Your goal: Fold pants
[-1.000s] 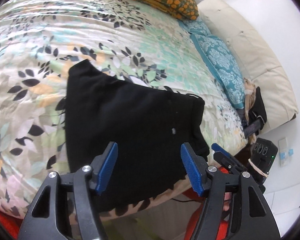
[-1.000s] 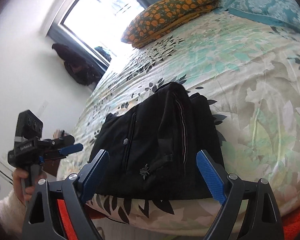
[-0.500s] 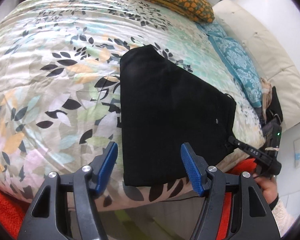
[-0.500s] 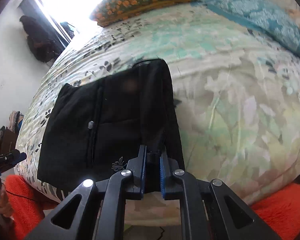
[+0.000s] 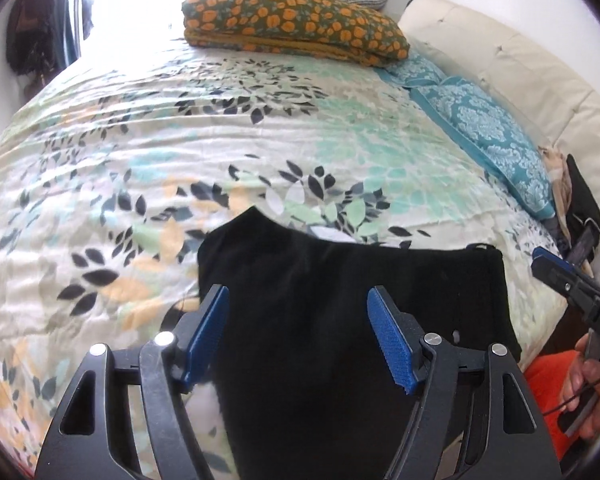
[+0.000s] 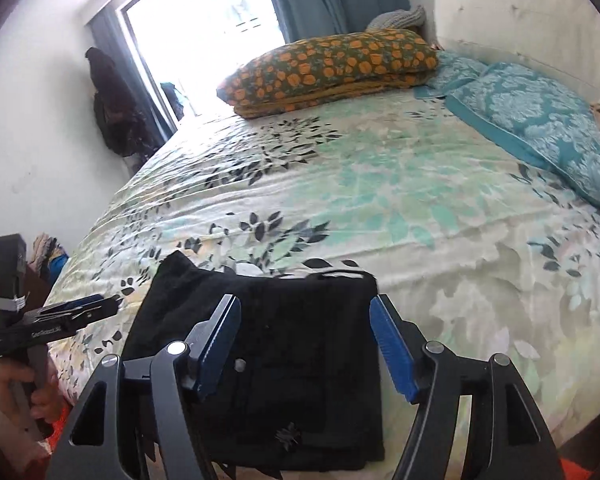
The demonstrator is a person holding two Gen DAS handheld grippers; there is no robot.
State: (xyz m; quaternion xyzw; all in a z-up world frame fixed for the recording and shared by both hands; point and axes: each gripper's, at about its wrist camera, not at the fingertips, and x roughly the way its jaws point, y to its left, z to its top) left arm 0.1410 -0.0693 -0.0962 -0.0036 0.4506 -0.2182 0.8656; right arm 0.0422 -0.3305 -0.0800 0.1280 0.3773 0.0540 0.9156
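Note:
The black pants (image 5: 440,300) lie folded into a flat rectangle near the front edge of the bed (image 5: 260,128). My left gripper (image 5: 297,300) hovers over their left half, jaws wide and opening further, with nothing pinched between the blue pads. My right gripper (image 6: 305,308) hangs above the same pants (image 6: 292,392) from the other side. Its jaws are opening, the pads are apart and off the cloth. A small button (image 6: 239,365) shows on the top layer. Each view catches the other gripper at its edge, held in a hand (image 5: 588,396).
An orange-flowered pillow (image 6: 332,68) and a teal patterned pillow (image 6: 540,128) lie at the head of the bed by a cream headboard (image 5: 520,80). A bright window (image 6: 204,36) and dark hanging clothes (image 6: 116,112) are on the far side. An orange rug (image 5: 548,380) is below.
Half a second ago my right gripper was shut on the pants' near edge; now its jaws are apart and it has lifted back. The left gripper has swung back over the pants.

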